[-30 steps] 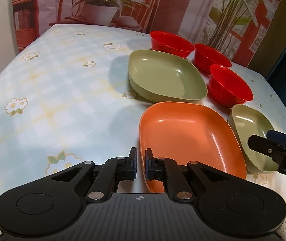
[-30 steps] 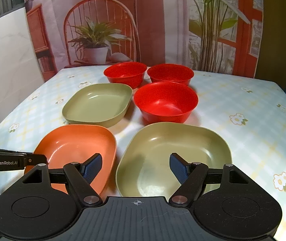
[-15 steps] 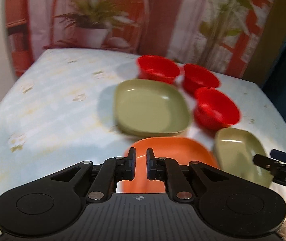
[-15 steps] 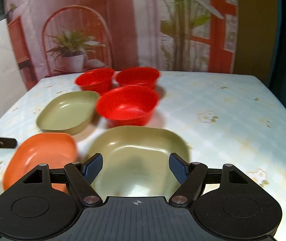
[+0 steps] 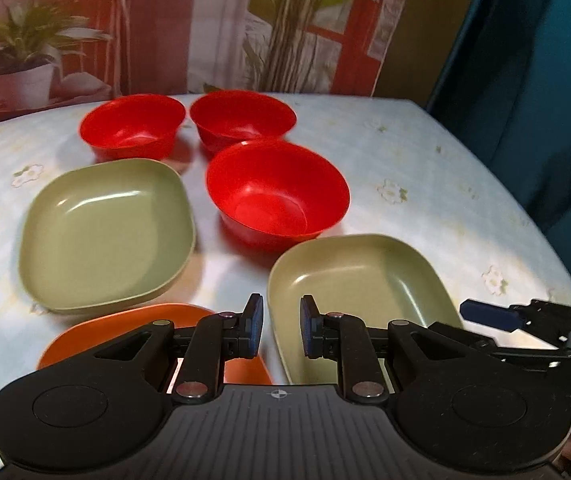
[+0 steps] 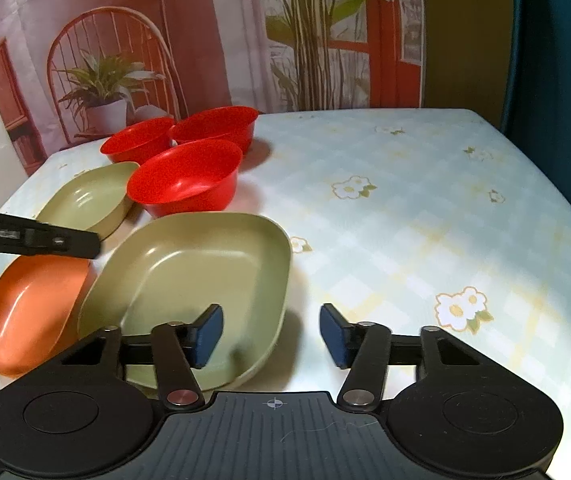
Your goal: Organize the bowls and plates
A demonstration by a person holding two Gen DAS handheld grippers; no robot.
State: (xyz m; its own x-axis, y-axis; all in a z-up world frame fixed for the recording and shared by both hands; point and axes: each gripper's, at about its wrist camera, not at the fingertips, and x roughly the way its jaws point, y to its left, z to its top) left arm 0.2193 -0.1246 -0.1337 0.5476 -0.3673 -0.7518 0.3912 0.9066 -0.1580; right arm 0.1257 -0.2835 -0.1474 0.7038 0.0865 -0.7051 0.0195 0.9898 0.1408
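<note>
Three red bowls stand at the back of the table. In front lie a far green plate, a near green plate and an orange plate. My left gripper hovers at the near green plate's left rim. Its jaws are opening, a narrow gap apart, and grip nothing. My right gripper straddles the near green plate's near right rim, one pad inside and one outside. Its jaws are closing and do not touch the rim. The orange plate sits to its left.
A flowered cloth covers the table, with bare cloth to the right of the dishes. The table's right edge meets a blue curtain. A printed backdrop with a chair and plants hangs behind.
My left gripper has swung right, from over the orange plate to the near green plate, and its jaws have parted slightly. My right gripper shifted right along that plate and its jaws narrowed.
</note>
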